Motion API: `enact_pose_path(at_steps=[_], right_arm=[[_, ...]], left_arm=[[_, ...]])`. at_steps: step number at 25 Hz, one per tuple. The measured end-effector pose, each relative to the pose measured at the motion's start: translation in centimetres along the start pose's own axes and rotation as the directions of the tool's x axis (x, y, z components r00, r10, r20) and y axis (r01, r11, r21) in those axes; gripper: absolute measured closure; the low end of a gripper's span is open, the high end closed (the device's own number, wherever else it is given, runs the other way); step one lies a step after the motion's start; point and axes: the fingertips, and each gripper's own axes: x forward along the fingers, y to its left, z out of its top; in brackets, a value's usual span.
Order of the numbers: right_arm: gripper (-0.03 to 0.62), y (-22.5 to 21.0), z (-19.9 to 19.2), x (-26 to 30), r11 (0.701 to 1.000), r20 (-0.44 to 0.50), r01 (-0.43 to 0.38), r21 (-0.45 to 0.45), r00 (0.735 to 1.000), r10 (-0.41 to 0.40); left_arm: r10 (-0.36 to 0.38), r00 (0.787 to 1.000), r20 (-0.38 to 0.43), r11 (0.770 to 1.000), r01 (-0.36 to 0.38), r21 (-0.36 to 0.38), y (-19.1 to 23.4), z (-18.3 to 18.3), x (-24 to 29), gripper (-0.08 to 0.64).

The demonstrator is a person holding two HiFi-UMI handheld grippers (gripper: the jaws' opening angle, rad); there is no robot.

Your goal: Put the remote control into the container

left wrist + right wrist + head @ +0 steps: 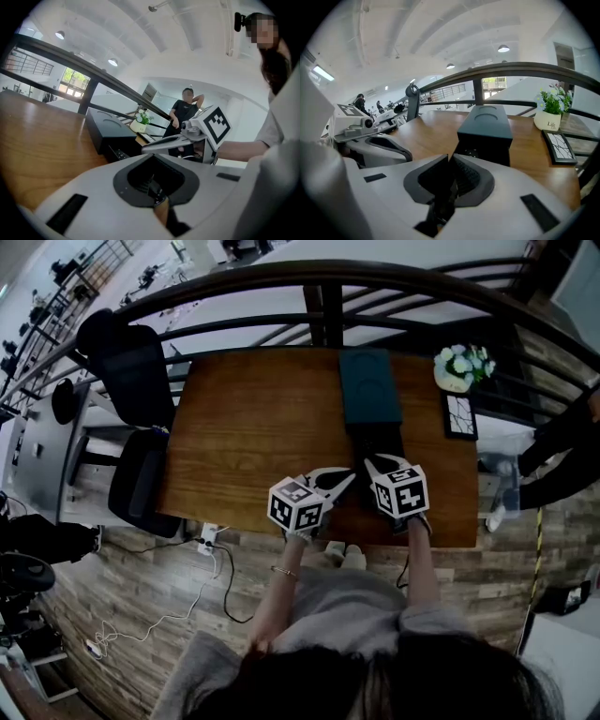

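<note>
Wooden table (253, 427) fills the view. On the left, the left gripper (347, 480) hovers over the near edge, jaws pressed together on nothing. Next along, the long dark container (487, 124) lies lengthwise, its open end facing us. There's the remote control (471, 152), black and slim with small pale buttons, lying in that shadowed opening. The right gripper (373, 465) hangs just before the mouth, jaws closed and empty. Far right stands a white flower pot (457, 379).

Your top (349, 607) is grey and short-sleeved; a thin bracelet (284, 571) rings your left wrist; left gripper (343, 481) and right gripper (374, 466) are pale grey with black-and-white marker cubes (296, 504)
</note>
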Motion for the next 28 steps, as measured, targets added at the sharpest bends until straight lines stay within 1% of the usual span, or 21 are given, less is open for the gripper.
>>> enact_pose_path(at_steps=[6, 11, 16, 21, 28], right_arm=[[0.551, 2.2, 0.4, -1.6, 0.996, 0.056, -0.092, -0.018, 0.994, 0.092], [0.558, 3.3, 1.4, -3.5, 0.989, 0.139, -0.141, -0.036, 0.98, 0.145], [0.563, 3.8, 2.5, -5.2, 0.987, 0.185, -0.132, -0.093, 0.972, 0.147], [0.563, 4.0, 2.6, -6.3, 0.983, 0.206, -0.141, -0.118, 0.965, 0.163], [0.563, 4.1, 3.0, -7.2, 0.982, 0.242, -0.132, -0.133, 0.957, 0.161]], left_arm=[[-0.009, 1.0, -0.003, 1.0, 0.009, 0.022, -1.2, -0.1, -0.4, 0.557], [-0.026, 1.0, 0.009, 0.998, 0.025, 0.059, -2.5, 0.4, -0.6, 0.557], [-0.034, 0.999, 0.02, 0.995, 0.032, 0.098, -3.6, 1.2, -1.2, 0.557], [-0.042, 0.999, 0.032, 0.991, 0.038, 0.125, -4.5, 1.7, -1.7, 0.557], [-0.053, 0.998, 0.039, 0.988, 0.047, 0.146, -5.3, 2.0, -2.2, 0.557]])
